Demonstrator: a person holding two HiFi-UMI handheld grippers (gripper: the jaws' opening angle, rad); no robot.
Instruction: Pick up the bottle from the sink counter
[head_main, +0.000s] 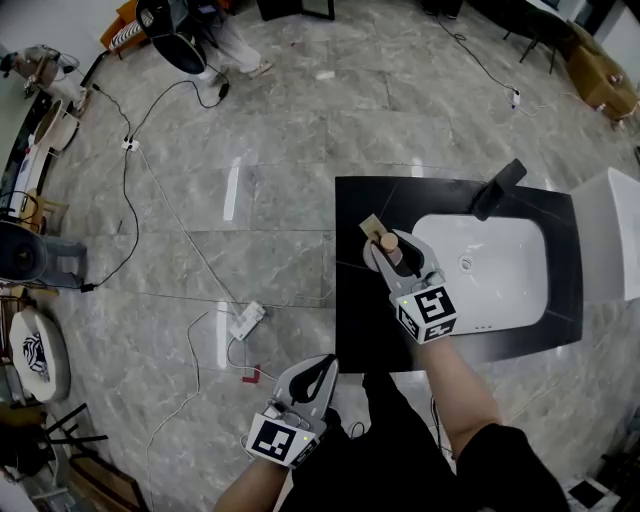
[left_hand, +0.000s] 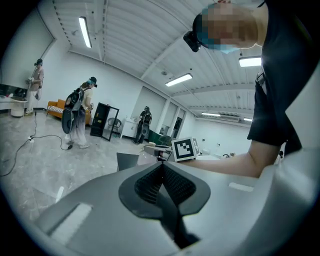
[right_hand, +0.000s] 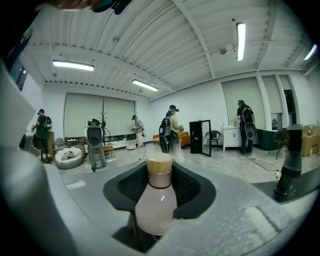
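Lower centre of head view: left gripper (head_main: 320, 368), just off counter's near-left corner, jaws pressed together, nothing in them.

Just above it: black counter (head_main: 365, 335), glossy, with white sink (head_main: 520, 315) set in its right half. Black faucet (head_main: 498, 188) at sink's far rim. Small beige piece (head_main: 372, 225) on counter left of sink; can't tell what. White block (head_main: 612, 235) against counter's right end.

All around: grey marble-look floor (head_main: 260, 215), shiny, big tiles. Thin cable (head_main: 194, 240) running diagonally down to a power strip (head_main: 247, 320) left of counter.

Further out, in right gripper view: open hall, white walls. Several people (right_hand: 171, 127) standing about with backpacks. Black cabinet (right_hand: 202, 137) right of centre. Strip lights (right_hand: 241, 40) on a ribbed white ceiling.

Bottle (right_hand: 156, 205): small, bulb-shaped. Pale pinkish-white body, thin dark ring at neck, tan cap. Upright, dead centre of right gripper view, between jaws of right gripper (head_main: 392, 252). Jaws set wide, clamped on the body from both sides. In head view: centre frame, over counter strip just left of sink, beside the beige piece. Can't tell whether base touches counter.
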